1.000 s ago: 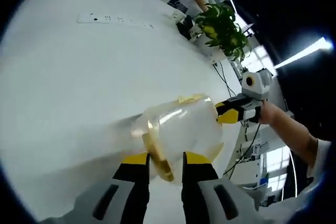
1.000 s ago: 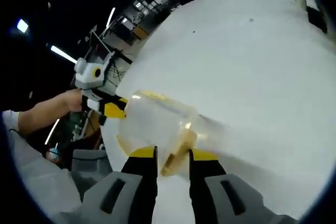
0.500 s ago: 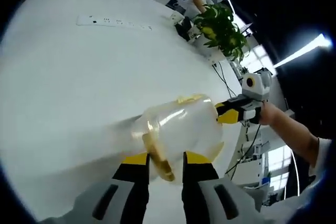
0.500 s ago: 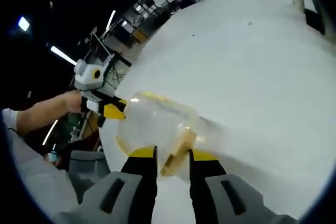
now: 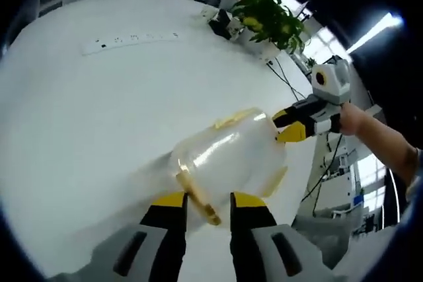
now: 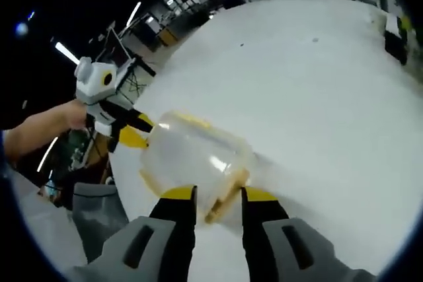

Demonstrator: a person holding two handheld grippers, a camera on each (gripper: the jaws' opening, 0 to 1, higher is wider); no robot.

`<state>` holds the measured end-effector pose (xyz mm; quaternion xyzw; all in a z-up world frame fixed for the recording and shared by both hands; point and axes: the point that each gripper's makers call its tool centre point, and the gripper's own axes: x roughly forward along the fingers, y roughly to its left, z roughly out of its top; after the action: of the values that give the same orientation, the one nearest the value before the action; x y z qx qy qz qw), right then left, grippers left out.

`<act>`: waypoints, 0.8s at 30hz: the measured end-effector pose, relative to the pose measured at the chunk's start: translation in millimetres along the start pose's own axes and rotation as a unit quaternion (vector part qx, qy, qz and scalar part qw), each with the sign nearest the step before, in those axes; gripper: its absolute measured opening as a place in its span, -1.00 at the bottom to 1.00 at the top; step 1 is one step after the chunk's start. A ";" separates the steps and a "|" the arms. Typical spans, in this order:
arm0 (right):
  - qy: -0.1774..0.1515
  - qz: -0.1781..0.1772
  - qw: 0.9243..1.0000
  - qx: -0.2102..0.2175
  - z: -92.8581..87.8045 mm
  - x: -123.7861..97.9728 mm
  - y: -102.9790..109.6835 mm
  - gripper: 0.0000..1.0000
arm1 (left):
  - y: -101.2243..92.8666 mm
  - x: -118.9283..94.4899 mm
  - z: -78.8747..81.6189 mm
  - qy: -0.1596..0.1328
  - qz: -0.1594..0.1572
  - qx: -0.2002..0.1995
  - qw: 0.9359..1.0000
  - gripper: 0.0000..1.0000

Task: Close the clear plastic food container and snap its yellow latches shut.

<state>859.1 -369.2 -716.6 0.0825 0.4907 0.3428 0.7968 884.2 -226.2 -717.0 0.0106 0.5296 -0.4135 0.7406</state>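
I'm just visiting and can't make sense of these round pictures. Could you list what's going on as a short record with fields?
Object: clear plastic food container with yellow latches
Surface: white table
Left gripper: jaws either side of a latch at one end of the container
Right gripper: jaws either side of a latch at the opposite end
Held by: a person's hand
Background: potted plant, power strip
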 end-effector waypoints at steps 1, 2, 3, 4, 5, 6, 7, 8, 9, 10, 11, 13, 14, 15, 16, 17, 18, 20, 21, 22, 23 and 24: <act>0.004 -0.005 1.000 -0.015 -0.7 -0.7 0.6 -0.52 | -1.0 -1.8 2.3 0.000 0.003 0.009 1.000 -0.63; 0.006 -0.006 1.000 -0.019 -1.1 -1.0 1.0 -0.52 | -2.8 -3.3 2.8 0.001 0.004 0.014 1.000 -0.62; 0.011 -0.008 1.000 -0.027 -1.4 -1.6 1.9 -0.52 | -3.8 -5.1 5.0 0.001 0.006 0.022 1.000 -0.62; 0.011 -0.008 1.000 -0.027 -1.4 -1.9 2.4 -0.51 | -4.5 -6.3 6.1 0.003 0.007 0.028 1.000 -0.61; 0.012 -0.008 1.000 -0.026 -0.5 -3.2 2.9 -0.50 | -5.3 -7.8 8.1 0.004 0.010 0.036 0.999 -0.61; 0.012 -0.008 1.000 -0.027 -0.3 -4.5 3.8 -0.50 | -5.7 -8.9 8.9 0.007 0.011 0.046 0.999 -0.61; 0.011 -0.009 0.999 -0.029 0.9 -6.1 4.1 -0.50 | -7.7 -9.7 11.4 0.005 0.010 0.055 0.998 -0.62; 0.009 -0.010 0.999 -0.031 2.9 -8.6 4.7 -0.51 | -10.9 -11.0 14.0 0.004 0.009 0.059 0.998 -0.62; 0.007 -0.011 0.999 -0.033 4.7 -10.1 5.1 -0.51 | -12.9 -11.2 16.4 0.005 0.009 0.064 0.998 -0.62; 0.006 -0.012 0.999 -0.037 6.7 -12.1 6.2 -0.51 | -15.9 -11.6 18.9 0.007 0.008 0.081 0.997 -0.62; 0.005 -0.013 0.999 -0.039 8.2 -13.3 6.8 -0.52 | -17.7 -11.4 20.8 0.008 0.009 0.093 0.996 -0.62; 0.000 -0.013 0.999 -0.045 12.3 -15.4 9.6 -0.56 | -23.4 -9.9 23.5 0.015 0.007 0.127 0.992 -0.62; -0.002 -0.012 0.999 -0.048 14.9 -15.8 11.8 -0.57 | -28.4 -8.4 25.7 0.014 0.003 0.142 0.990 -0.62; -0.002 -0.011 0.999 -0.051 15.9 -15.7 13.3 -0.57 | -31.1 -7.7 27.5 0.011 0.002 0.142 0.990 -0.62; -0.003 -0.010 0.998 -0.055 17.2 -15.4 15.1 -0.56 | -33.7 -7.2 29.2 0.009 0.001 0.144 0.989 -0.62; -0.003 -0.008 0.998 -0.061 18.5 -14.4 17.7 -0.56 | -37.6 -6.2 31.8 0.007 -0.002 0.153 0.988 -0.62; -0.001 -0.008 0.998 -0.064 18.7 -13.6 19.0 -0.57 | -39.5 -5.4 33.0 0.006 -0.004 0.156 0.988 -0.62; 0.005 -0.009 0.997 -0.075 18.3 -11.5 20.9 -0.57 | -41.8 -2.7 33.5 0.010 -0.005 0.166 0.986 -0.62; 0.007 -0.008 0.997 -0.079 18.2 -10.0 22.2 -0.57 | -42.8 -1.2 33.4 0.011 -0.006 0.169 0.986 -0.62; 0.009 -0.007 0.997 -0.081 18.0 -9.1 22.8 -0.57 | -43.0 -0.8 33.4 0.012 -0.007 0.170 0.985 -0.62; 0.010 -0.007 0.996 -0.083 18.0 -8.2 23.3 -0.57 | -43.3 0.3 33.4 0.014 -0.008 0.174 0.985 -0.62; 0.011 -0.006 0.996 -0.085 17.9 -7.1 23.8 -0.57 | -42.8 1.0 33.5 0.016 -0.008 0.177 0.984 -0.62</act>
<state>861.0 -352.1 -691.3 0.0078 0.4690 0.3794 0.7975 883.6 -270.2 -685.1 0.1439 0.4598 -0.5065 0.7150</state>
